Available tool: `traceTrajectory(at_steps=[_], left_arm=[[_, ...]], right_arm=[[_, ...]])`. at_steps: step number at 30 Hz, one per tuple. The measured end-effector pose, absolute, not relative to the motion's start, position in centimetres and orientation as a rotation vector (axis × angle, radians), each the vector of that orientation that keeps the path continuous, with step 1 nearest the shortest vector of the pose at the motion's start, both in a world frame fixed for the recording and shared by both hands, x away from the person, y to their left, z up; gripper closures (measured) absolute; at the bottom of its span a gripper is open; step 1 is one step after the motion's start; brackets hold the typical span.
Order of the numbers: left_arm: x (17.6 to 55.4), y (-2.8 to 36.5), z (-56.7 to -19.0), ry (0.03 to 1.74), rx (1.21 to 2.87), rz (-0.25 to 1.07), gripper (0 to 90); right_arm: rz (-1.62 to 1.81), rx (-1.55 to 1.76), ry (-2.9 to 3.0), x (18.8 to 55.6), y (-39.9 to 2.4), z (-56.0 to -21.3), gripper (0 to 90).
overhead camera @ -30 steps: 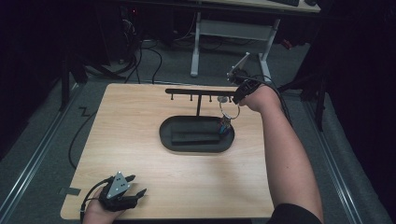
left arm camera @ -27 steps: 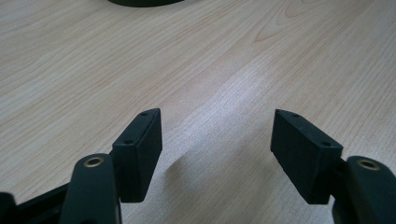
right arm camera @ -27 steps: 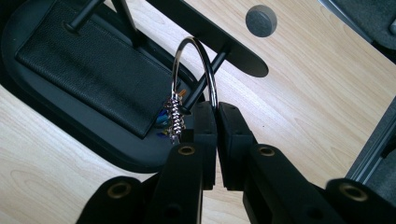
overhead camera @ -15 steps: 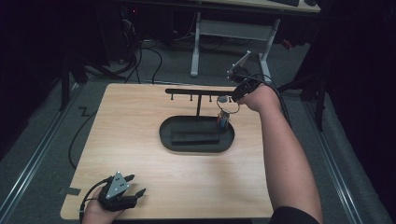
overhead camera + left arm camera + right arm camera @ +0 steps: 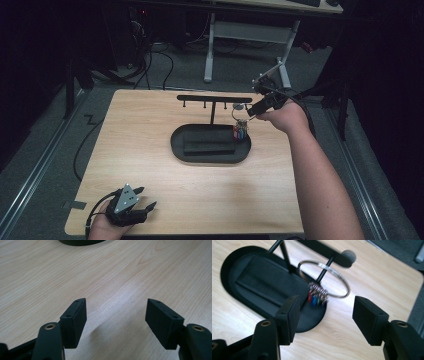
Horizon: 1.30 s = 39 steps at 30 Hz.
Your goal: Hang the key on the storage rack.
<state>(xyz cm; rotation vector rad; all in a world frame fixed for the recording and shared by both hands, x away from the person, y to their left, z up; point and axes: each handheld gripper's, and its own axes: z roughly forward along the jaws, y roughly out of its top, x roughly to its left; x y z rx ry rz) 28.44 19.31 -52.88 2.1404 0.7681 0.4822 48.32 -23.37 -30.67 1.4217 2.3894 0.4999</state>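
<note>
A pale wooden worktop point(image 5: 150, 150) carries a black stand point(image 5: 210, 144) with an oval base, a thin upright post and a crossbar with small pegs along its underside. A metal ring point(image 5: 323, 278) hangs from the peg at the right end of the crossbar, and a cluster of small coloured tags point(image 5: 317, 298) – red, blue and green among them – dangles from the ring just above the right end of the oval base. The ring looks slightly blurred in the right gripper view.

The right hand-held gripper point(image 5: 254, 111) sits near the far right of the worktop, just beside the ring, with its jaws spread wide apart and nothing between them; seen from its own camera, the ring and tags lie ahead of the gap, not touched by either jaw. The person's right forearm point(image 5: 320, 180) stretches up from the bottom edge.

The left hand-held gripper point(image 5: 142, 198) rests at the near left corner of the worktop, well apart from the stand – its jaws are also spread, with only bare wood between them
</note>
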Motion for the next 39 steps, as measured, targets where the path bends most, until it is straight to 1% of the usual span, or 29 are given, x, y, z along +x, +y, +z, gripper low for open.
traceTrajectory(at_steps=[3,8,13,14,17,18,23,26,30,35,39], left_arm=[[28.5,19.3,-52.9,0.772,2.141,0.483,33.8],[28.7,19.0,-52.9,0.77,2.141,0.478,33.8],[28.8,18.3,-52.9,0.753,2.138,0.475,33.6],[28.9,18.1,-52.9,0.747,2.142,0.473,33.5],[28.9,17.8,-52.9,0.734,2.15,0.472,33.2],[28.9,17.8,-53.0,0.73,2.154,0.469,33.2],[29.1,17.8,-52.9,0.73,2.152,0.462,33.1],[29.1,17.6,-53.0,0.723,2.153,0.466,32.9],[29.1,17.6,-52.9,0.715,2.157,0.469,32.9],[29.3,17.9,-52.9,0.728,2.145,0.468,32.9],[29.3,17.9,-52.9,0.736,2.147,0.465,32.8]], right_arm=[[0.513,1.415,2.391,47.8,-23.6,-31.2,36.4],[0.573,1.416,2.366,46.2,-24.3,-32.4,26.1],[0.601,1.422,2.332,45.3,-25.0,-33.2,23.5],[0.619,1.44,2.314,44.8,-25.3,-33.7,21.7],[0.631,1.454,2.297,44.2,-25.7,-34.3,21.4],[0.63,1.456,2.288,43.6,-26.1,-35.1,20.4],[0.646,1.452,2.271,42.3,-26.9,-36.4,18.8],[0.668,1.457,2.254,40.9,-27.6,-38.0,16.1],[0.693,1.455,2.236,39.9,-28.0,-39.1,15.5],[0.709,1.421,2.218,37.9,-27.4,-40.9,15.9],[0.811,1.378,2.225,35.9,-26.9,-42.7,15.2]])
